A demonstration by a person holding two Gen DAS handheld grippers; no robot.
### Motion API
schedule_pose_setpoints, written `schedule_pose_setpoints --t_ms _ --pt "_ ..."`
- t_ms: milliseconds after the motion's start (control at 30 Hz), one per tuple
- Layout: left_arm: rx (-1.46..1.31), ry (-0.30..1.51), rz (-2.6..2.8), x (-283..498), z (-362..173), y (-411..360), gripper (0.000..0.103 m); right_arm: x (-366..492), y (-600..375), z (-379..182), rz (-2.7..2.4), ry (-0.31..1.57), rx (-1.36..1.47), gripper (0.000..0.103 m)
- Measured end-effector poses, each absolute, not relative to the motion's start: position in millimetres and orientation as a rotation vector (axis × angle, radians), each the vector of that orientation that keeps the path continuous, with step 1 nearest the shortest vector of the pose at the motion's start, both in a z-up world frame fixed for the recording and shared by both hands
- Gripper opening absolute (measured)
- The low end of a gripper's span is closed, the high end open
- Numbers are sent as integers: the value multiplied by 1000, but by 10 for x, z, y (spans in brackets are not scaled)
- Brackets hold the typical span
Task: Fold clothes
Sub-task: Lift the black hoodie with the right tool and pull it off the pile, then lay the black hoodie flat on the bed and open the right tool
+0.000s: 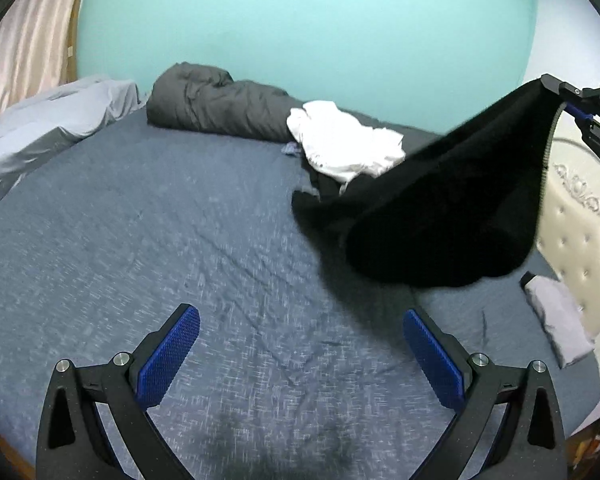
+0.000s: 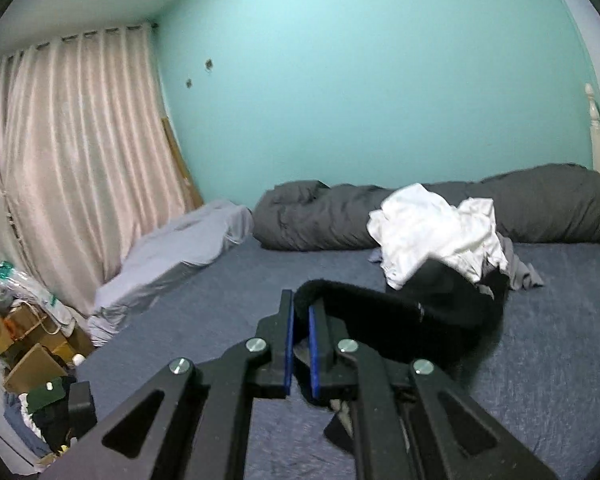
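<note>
A black garment (image 1: 440, 208) hangs in the air above the blue bed sheet (image 1: 160, 220), its lower end trailing to the pile of clothes. My right gripper (image 2: 300, 316) is shut on an edge of that black garment (image 2: 400, 320), and it also shows at the upper right of the left wrist view as the right gripper (image 1: 556, 88), lifting the cloth. A crumpled white garment (image 1: 344, 140) lies on the pile behind it; the white garment (image 2: 432, 232) sits just beyond the black one. My left gripper (image 1: 300, 340) is open over bare sheet, holding nothing.
A rolled dark grey duvet (image 1: 216, 100) lies along the turquoise wall. A pale grey pillow (image 1: 52, 120) sits at the left, a folded grey cloth (image 1: 556, 320) at the right by the cream tufted headboard (image 1: 576, 232). Curtains (image 2: 72, 152) and floor clutter (image 2: 32, 340) are at the left.
</note>
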State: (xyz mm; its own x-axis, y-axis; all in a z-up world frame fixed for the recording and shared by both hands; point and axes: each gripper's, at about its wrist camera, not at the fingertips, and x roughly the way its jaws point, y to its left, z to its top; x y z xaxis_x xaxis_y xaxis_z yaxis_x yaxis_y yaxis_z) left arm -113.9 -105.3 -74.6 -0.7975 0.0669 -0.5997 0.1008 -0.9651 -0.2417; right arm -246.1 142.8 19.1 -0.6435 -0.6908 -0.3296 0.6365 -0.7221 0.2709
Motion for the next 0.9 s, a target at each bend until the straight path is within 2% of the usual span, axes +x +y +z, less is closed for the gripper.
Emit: schedule_pose_setpoints --t_ms 167,267,433,700,767,833,867,900 --pt "984 426 -2978 -987 -619 -978 103 -2163 1271 522 -2255 -150 503 6" --pt "1005 431 -3004 -945 -638 -904 103 -2176 1114 507 -2207 -95 599 6" --pt "1095 394 -2989 -1000 -855 -806 103 -2339 1002 0 -2185 9 783 7" --pt "1237 362 -2942 -1182 -1247 -689 103 -2535 1127 -1032 -2198 20 987 12" --pt "1264 354 -2939 -1204 -1328 -676 103 -2603 1123 -1268 -2194 -7 1034 18" --pt "1302 347 -2936 -1221 -1422 -664 103 -2651 1099 -1439 -2181 -21 1079 40" --pt "1319 342 -2938 -1227 -1461 -656 103 -2658 1077 -1508 -2181 12 1098 46" --pt "1336 337 -2940 -1232 -1499 -648 103 -2665 1055 -1577 -2182 46 1117 56"
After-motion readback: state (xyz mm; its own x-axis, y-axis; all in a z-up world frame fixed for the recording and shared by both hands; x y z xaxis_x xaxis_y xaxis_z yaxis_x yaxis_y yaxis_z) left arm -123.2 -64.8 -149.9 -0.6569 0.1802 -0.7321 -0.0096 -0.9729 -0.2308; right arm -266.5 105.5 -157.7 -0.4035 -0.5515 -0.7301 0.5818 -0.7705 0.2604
